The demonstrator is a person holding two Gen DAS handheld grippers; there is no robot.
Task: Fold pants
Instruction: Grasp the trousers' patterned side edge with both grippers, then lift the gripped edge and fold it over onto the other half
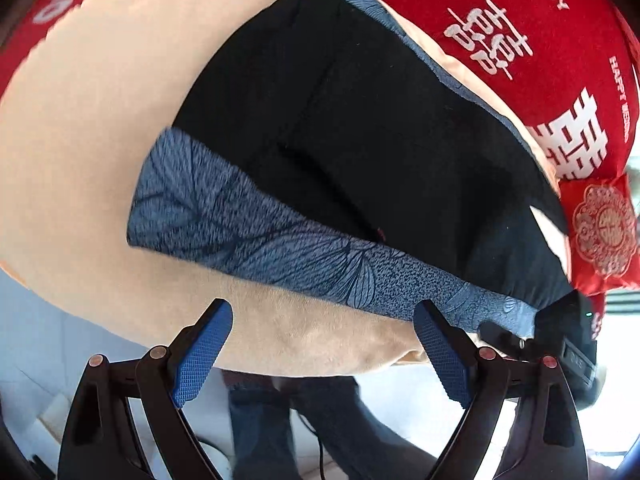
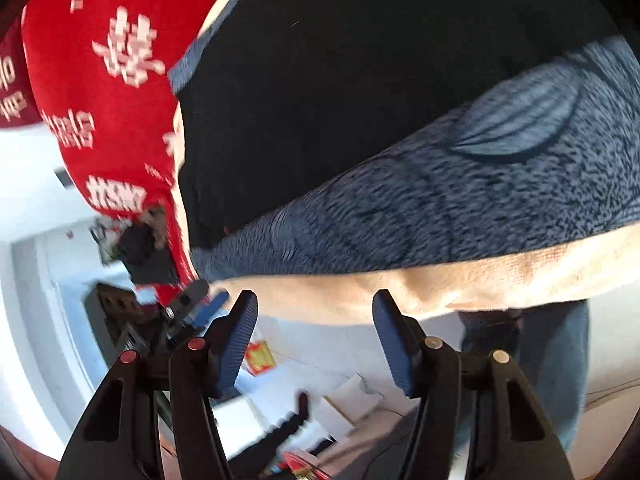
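Note:
The pants (image 1: 340, 120) are black with a blue leaf-patterned band (image 1: 256, 232) and lie folded on a beige bed cover (image 1: 100, 100). My left gripper (image 1: 324, 320) is open and empty, just short of the band near the bed's front edge. In the right wrist view the pants (image 2: 320, 100) and their blue band (image 2: 440, 200) fill the upper frame. My right gripper (image 2: 316, 308) is open and empty, at the bed's edge below the band. The other gripper (image 2: 192, 304) shows at the left there, and in the left wrist view it shows at the right (image 1: 560, 328).
A red quilt with white characters (image 1: 520, 40) lies behind the pants, and it shows in the right wrist view (image 2: 100, 80). A small red pillow (image 1: 600, 232) sits at the right. Below the bed edge are the floor (image 2: 320, 368) and the person's legs (image 1: 300, 420).

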